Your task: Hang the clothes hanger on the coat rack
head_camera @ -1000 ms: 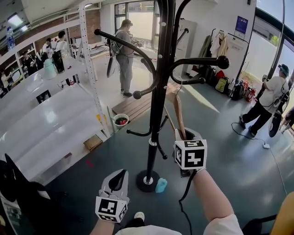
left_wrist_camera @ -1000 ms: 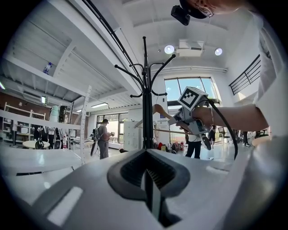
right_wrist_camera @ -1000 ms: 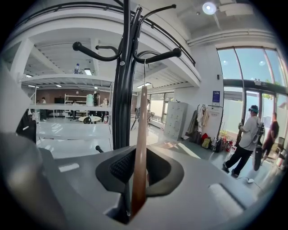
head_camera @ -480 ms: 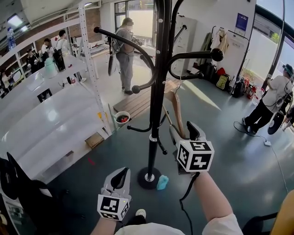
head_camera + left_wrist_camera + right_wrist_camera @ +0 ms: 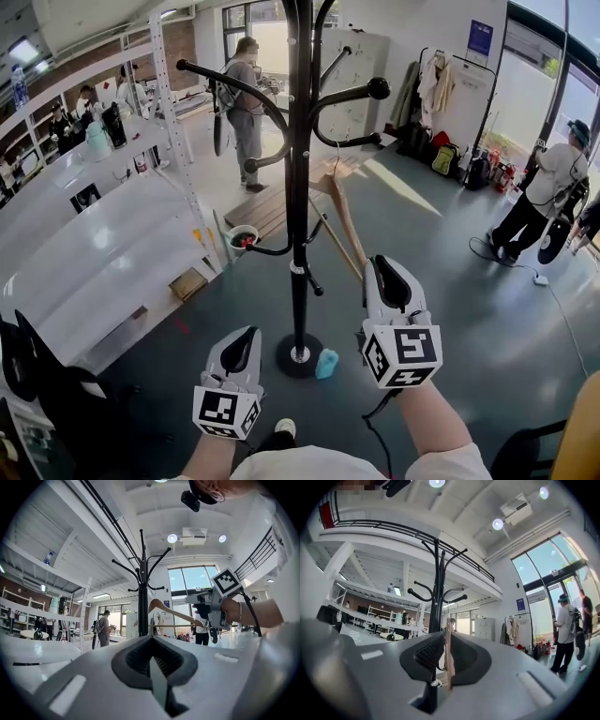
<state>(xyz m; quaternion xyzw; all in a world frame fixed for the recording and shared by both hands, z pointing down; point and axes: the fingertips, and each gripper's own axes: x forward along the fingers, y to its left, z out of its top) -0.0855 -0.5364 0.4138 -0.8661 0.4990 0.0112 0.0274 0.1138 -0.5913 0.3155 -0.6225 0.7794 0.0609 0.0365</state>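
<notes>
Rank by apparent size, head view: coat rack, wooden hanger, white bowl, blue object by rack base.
1. coat rack
2. wooden hanger
3. white bowl and blue object look alike; bowl is farther, so unranked.

The left gripper [image 5: 246, 334] hangs low at about 7 o'clock in the head view. Its marker cube [image 5: 225, 412] faces the camera and its tips aim toward 12. Its fingers [image 5: 136, 658] are pressed together with nothing between them. The right gripper [image 5: 377, 264] sits at about 5 o'clock, farther forward than the left, on a bare forearm [image 5: 427, 422] that enters from the bottom edge. Its fingers [image 5: 428, 655] are clamped on the thin wooden edge of the clothes hanger [image 5: 449, 663]. In the left gripper view the right gripper appears at 2 o'clock, with its wrist roughly level.
</notes>
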